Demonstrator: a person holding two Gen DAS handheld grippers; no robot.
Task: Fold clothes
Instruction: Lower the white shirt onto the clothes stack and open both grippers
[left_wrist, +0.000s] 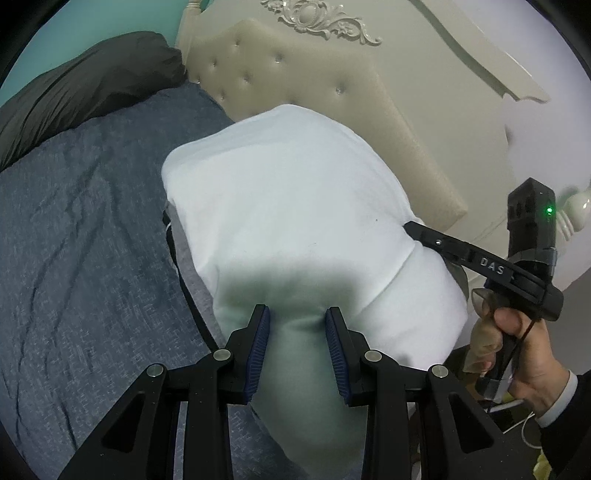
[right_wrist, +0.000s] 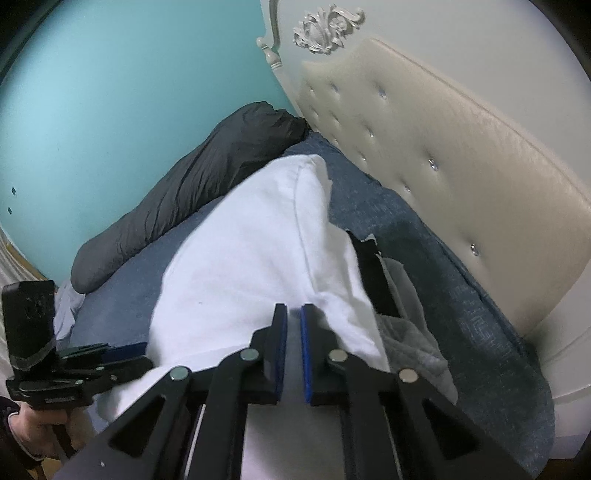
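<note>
White garment (left_wrist: 295, 206) is held lifted over the bed (left_wrist: 81, 258), a bunched edge pinched in each hand-held gripper: left hand-held gripper (left_wrist: 297, 325) clamped on a thick wad, right hand-held gripper (right_wrist: 293, 325) nearly closed on a thin fold. Cloth hangs doubled and uncreased; no flat, finished fold is seen, so folding is judged underway. Grey clothing (right_wrist: 410, 339) and a black strap (right_wrist: 373, 280) lie beneath; dark duvet (right_wrist: 192, 192) and headboard (right_wrist: 461, 166) crowd the laying space.
</note>
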